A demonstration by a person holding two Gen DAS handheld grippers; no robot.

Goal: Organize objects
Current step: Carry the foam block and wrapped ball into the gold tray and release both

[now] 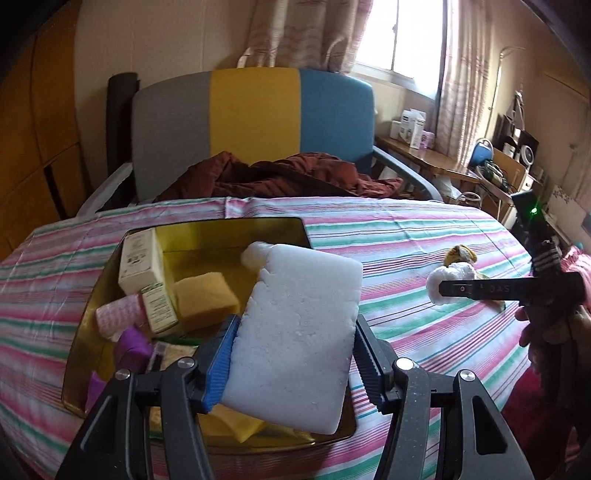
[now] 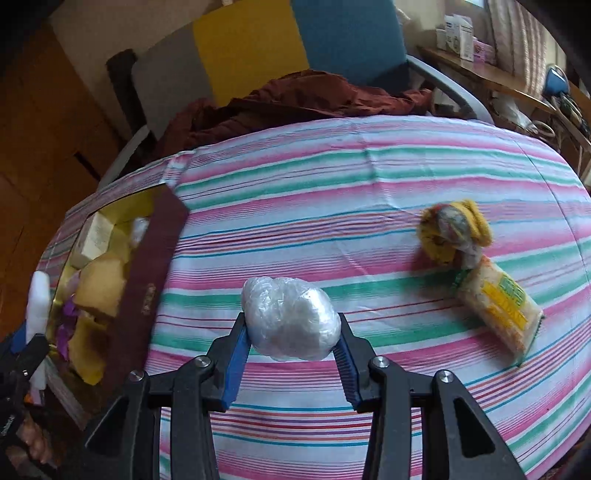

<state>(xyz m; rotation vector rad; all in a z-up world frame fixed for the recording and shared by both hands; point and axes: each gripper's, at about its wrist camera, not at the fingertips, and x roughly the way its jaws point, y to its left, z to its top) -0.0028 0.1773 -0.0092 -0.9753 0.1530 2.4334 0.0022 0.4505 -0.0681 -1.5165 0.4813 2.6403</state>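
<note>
Two items are in your grip: your left gripper (image 1: 291,354) clamps the white foam block (image 1: 295,325) above the gold tray (image 1: 92,295), and your right gripper (image 2: 291,354) pinches the plastic-wrapped ball (image 2: 291,321). Beyond the left fingers, the tray already holds boxes, sponges and rolls. Right of your right fingers, the yellow bundle (image 2: 450,232) and snack packet (image 2: 498,306) wait.

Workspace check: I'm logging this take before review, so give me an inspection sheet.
Surface: striped cloth, lightly creased.
Job's things: tray holds a box and sponge; sock bundle and snack pack lie loose on the cloth.
Clutter: red garment on chair.
Grippers: left gripper clamps white foam block over the tray; right gripper clamps plastic-wrapped ball.
Cables: tangle on side desk.
Surroundings: window, curtains.
</note>
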